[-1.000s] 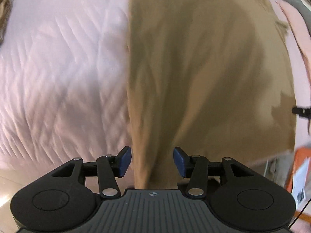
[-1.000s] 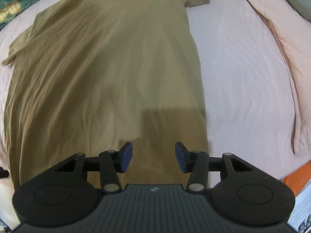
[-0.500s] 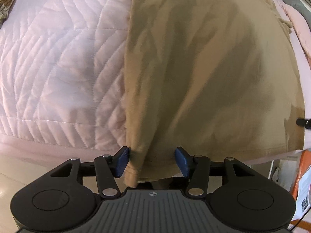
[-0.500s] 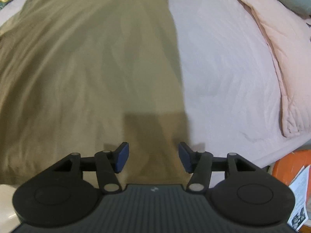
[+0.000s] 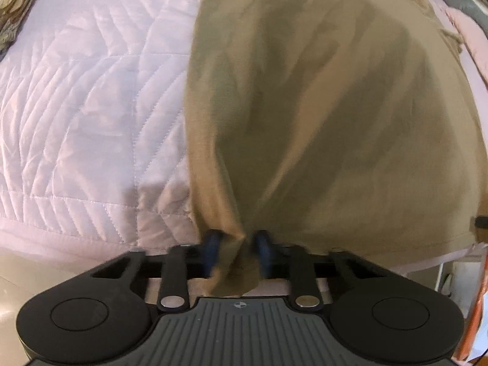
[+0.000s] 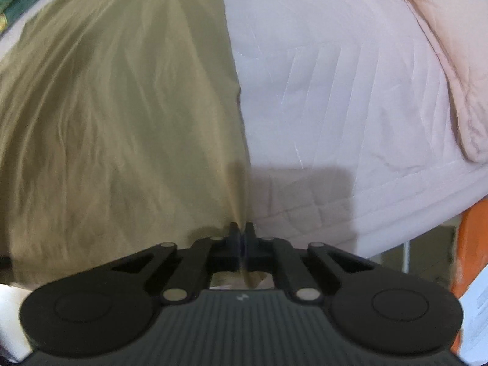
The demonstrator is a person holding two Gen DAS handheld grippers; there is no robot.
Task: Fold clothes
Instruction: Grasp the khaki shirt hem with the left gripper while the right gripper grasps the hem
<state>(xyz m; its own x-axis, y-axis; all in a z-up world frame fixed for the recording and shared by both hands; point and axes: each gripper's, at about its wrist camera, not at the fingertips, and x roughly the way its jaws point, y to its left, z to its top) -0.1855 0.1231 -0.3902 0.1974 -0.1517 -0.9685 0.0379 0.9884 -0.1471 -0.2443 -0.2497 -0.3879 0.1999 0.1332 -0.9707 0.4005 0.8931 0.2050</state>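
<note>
I have each hand-held gripper, left (image 5: pixel 236 250) and right (image 6: pixel 241 238), pinching a hem corner of the olive-brown cotton shirt (image 5: pixel 320 106), ready to fold it over the quilted pink bed (image 5: pixel 85 97).

Your two wrist views are evenly lit, soft indoor light, no glare. In the left view a broad dark shadow falls across the olive shirt (image 5: pixel 320 106), and the blue finger pads (image 5: pixel 212 244) are smeared by motion blur. The quilted bedspread (image 5: pixel 91 106) stays fairly sharp, its stitching readable. In the right view a rectangular shadow lies on the bedspread (image 6: pixel 335 91) ahead of the right gripper (image 6: pixel 241 236); the shirt (image 6: pixel 122 122) looks soft. Fisheye bending curves both frames' edges.
</note>
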